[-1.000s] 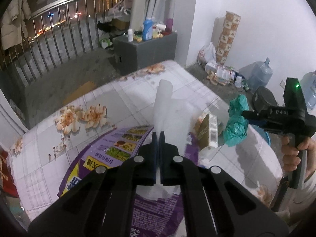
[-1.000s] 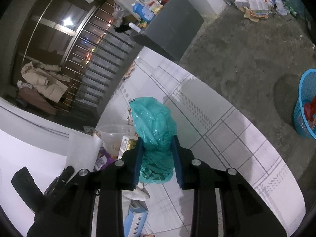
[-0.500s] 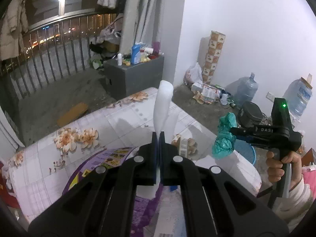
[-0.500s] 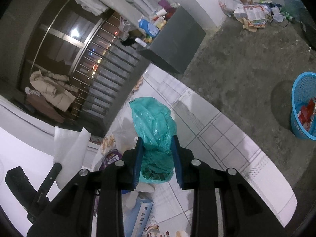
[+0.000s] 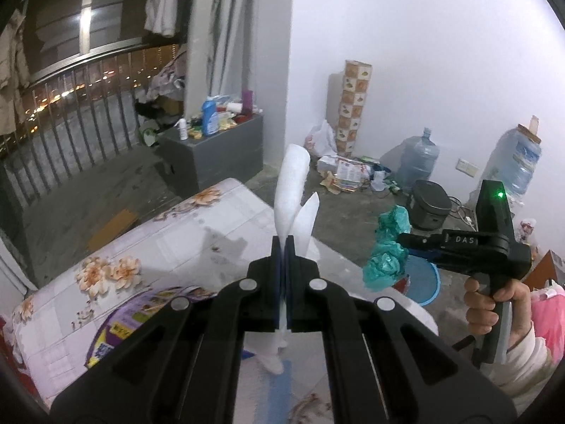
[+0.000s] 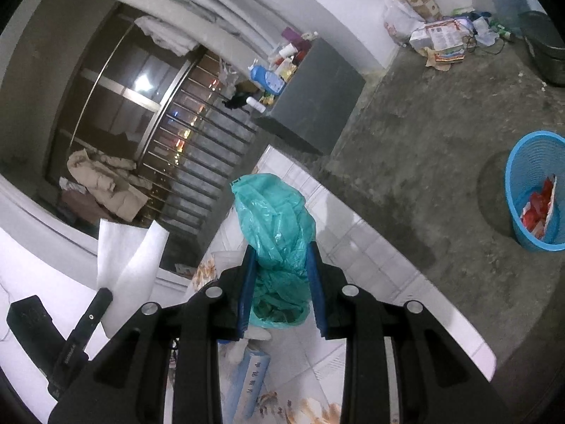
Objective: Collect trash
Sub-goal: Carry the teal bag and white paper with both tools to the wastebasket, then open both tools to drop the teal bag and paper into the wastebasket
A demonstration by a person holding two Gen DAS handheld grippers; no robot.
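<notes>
My left gripper (image 5: pixel 285 243) is shut on a white foam sheet (image 5: pixel 291 187) and holds it upright above the floral table (image 5: pixel 169 233). The sheet also shows in the right wrist view (image 6: pixel 127 258), at the left. My right gripper (image 6: pixel 280 247) is shut on a crumpled teal plastic bag (image 6: pixel 273 219) and holds it in the air past the table's right edge; the bag shows in the left wrist view (image 5: pixel 386 247) too. A blue waste basket (image 6: pixel 536 190) with red wrappers stands on the concrete floor at the right.
A purple printed bag (image 5: pixel 127 321) and a blue carton (image 6: pixel 247 378) lie on the table. A grey cabinet (image 5: pixel 212 155) with bottles stands beyond it. Water jugs (image 5: pixel 416 162), floor litter (image 5: pixel 346 173) and a black pot (image 5: pixel 430 205) line the white wall. A railing (image 5: pixel 70 134) is at the left.
Both grippers have risen and pulled back from the table with their loads. The foam sheet and the teal bag are higher, and the blue basket has come more into view.
</notes>
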